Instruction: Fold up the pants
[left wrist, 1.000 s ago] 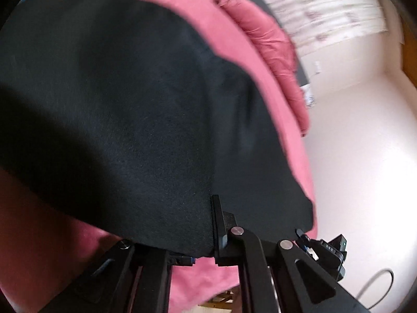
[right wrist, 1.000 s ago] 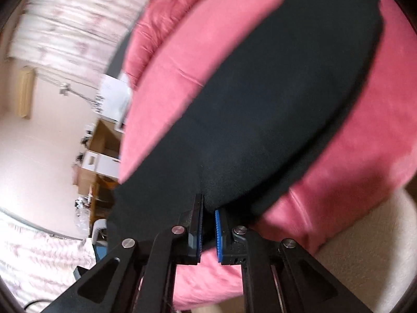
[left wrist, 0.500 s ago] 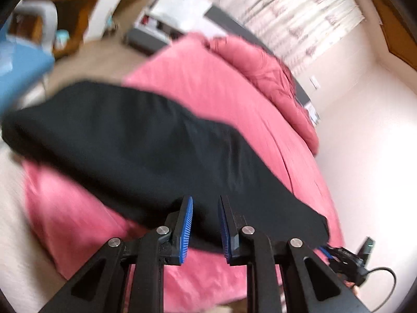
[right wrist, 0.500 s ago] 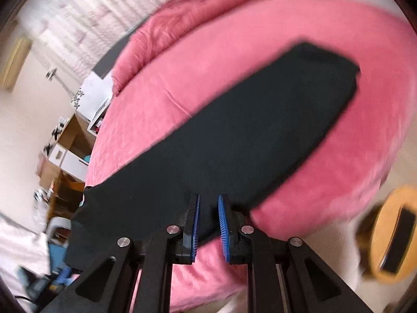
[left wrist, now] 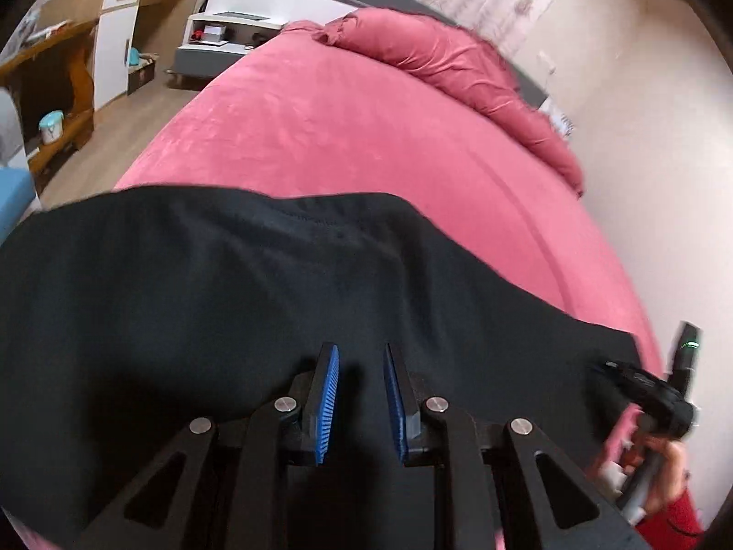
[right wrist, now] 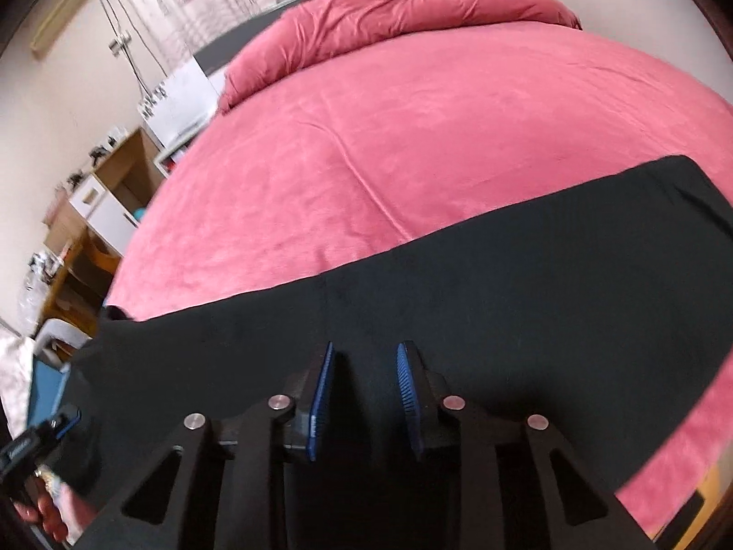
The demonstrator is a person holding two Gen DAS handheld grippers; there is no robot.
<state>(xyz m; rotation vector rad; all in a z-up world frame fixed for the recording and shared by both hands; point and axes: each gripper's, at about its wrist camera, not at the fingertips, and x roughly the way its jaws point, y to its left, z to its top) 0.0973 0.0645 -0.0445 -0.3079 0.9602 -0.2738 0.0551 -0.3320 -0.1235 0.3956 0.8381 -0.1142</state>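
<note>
black pants laid flat across the foot of the bed, both grippers empty

nearest each camera, the left gripper [left wrist: 361, 401] has its blue pads [left wrist: 326, 405] parted with nothing between them, poised above dark cloth. the right gripper [right wrist: 364, 401] is the same, its jaws spreading at this moment, nothing pinched between them. under both lies the pants [left wrist: 220, 302], a long black band stretched sideways across the near end of the pink bedspread [left wrist: 348, 137], lying fairly flat with a few shallow wrinkles. in the left view a hand [left wrist: 659, 472] shows at the lower right edge, holding the other tool.

the fabric looks soft, light and limp, so it should drape and sag wherever it is not supported; it is not fragile or slick. a sensible hold would be a pinch at an outer edge or corner at each end, lifting both ends together so the layers stay aligned for the next fold. beyond the pants the bedspread runs bare to a bunched pink duvet [right wrist: 412, 13] by the headboard.
</note>
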